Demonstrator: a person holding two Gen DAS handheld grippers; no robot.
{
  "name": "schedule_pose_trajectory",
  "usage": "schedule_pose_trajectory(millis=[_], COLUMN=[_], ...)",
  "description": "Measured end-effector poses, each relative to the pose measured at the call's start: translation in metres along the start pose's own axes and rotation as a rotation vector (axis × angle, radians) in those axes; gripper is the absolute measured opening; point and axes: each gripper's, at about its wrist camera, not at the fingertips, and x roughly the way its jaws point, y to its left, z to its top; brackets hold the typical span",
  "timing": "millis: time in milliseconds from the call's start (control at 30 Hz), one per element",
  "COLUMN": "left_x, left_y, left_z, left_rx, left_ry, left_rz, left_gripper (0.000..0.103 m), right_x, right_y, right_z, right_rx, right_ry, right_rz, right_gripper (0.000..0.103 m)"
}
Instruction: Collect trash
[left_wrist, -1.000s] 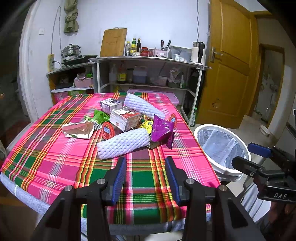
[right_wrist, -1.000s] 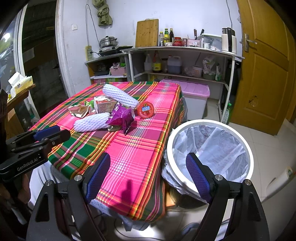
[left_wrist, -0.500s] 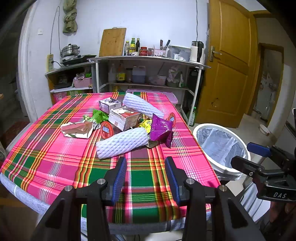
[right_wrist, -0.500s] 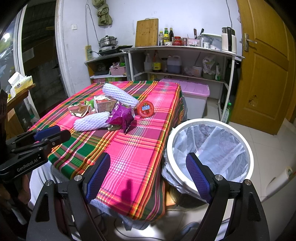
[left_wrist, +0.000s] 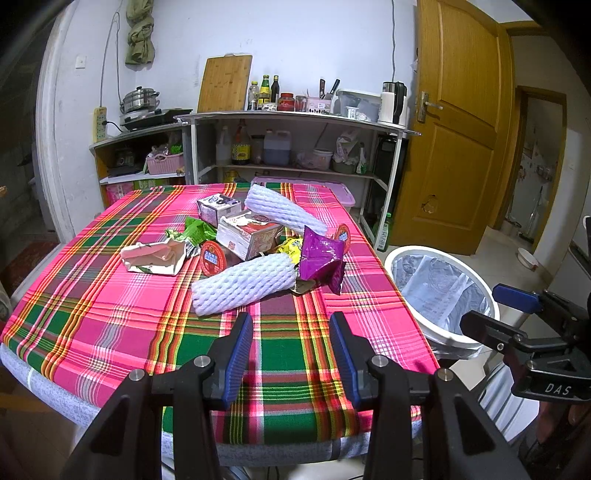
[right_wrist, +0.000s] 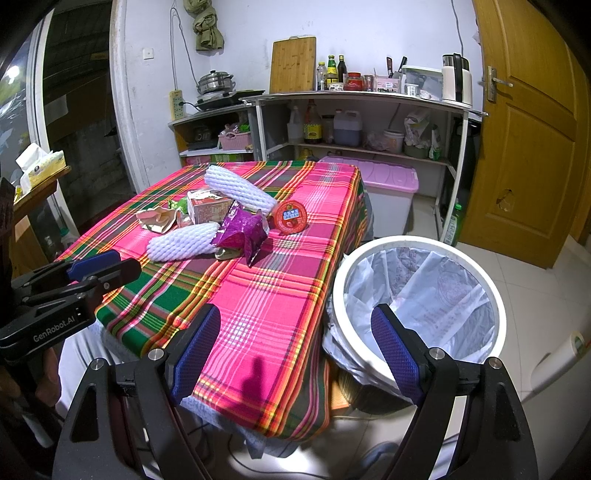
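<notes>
A pile of trash lies mid-table on the plaid cloth (left_wrist: 110, 306): a white foam sleeve (left_wrist: 243, 286), a second foam sleeve (left_wrist: 280, 210), a purple wrapper (left_wrist: 321, 260), a red round lid (left_wrist: 212, 260), cartons (left_wrist: 249, 234), a crumpled paper pack (left_wrist: 155, 256). My left gripper (left_wrist: 291, 354) is open and empty, just short of the near foam sleeve. My right gripper (right_wrist: 295, 350) is wide open and empty, over the table's edge beside the white bin (right_wrist: 417, 306). The pile also shows in the right wrist view: sleeve (right_wrist: 181, 243), wrapper (right_wrist: 242, 232), lid (right_wrist: 290, 218).
The lined white bin (left_wrist: 439, 291) stands on the floor at the table's right side. Kitchen shelves (left_wrist: 295, 147) and a pink storage box (right_wrist: 384, 184) stand behind the table. A wooden door (left_wrist: 454, 129) is at the right.
Both views have barely shifted; the trash pile sits marginally closer to my left gripper. Both grippers stay open.
</notes>
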Motion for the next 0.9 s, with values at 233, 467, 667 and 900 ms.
schedule_pose_trajectory(millis=[233,467,667,900], left_x=[0.000,0.002,0.007,0.019], left_y=[0.000,-0.001,0.003,0.022], left_z=[0.000,-0.002,-0.005,0.002], left_rx=[-0.001,0.002,-0.032,-0.052], left_ry=[0.001,0.003,0.016,0.015], left_rz=[0.000,0.000,-0.021,0.006], left_gripper=[0.043,0.043,0.043,0.043], right_x=[0.003,0.001,0.013,0.028], right_y=[0.000,-0.001,0.002,0.008], right_z=[0.001,0.002,-0.004,0.004], right_rx=[-0.001,0.000,-0.006,-0.028], right_ry=[0.000,0.004,0.015,0.027], right_rz=[0.000,0.003,0.008,0.029], right_gripper=[0.084,0.084,0.084,0.084])
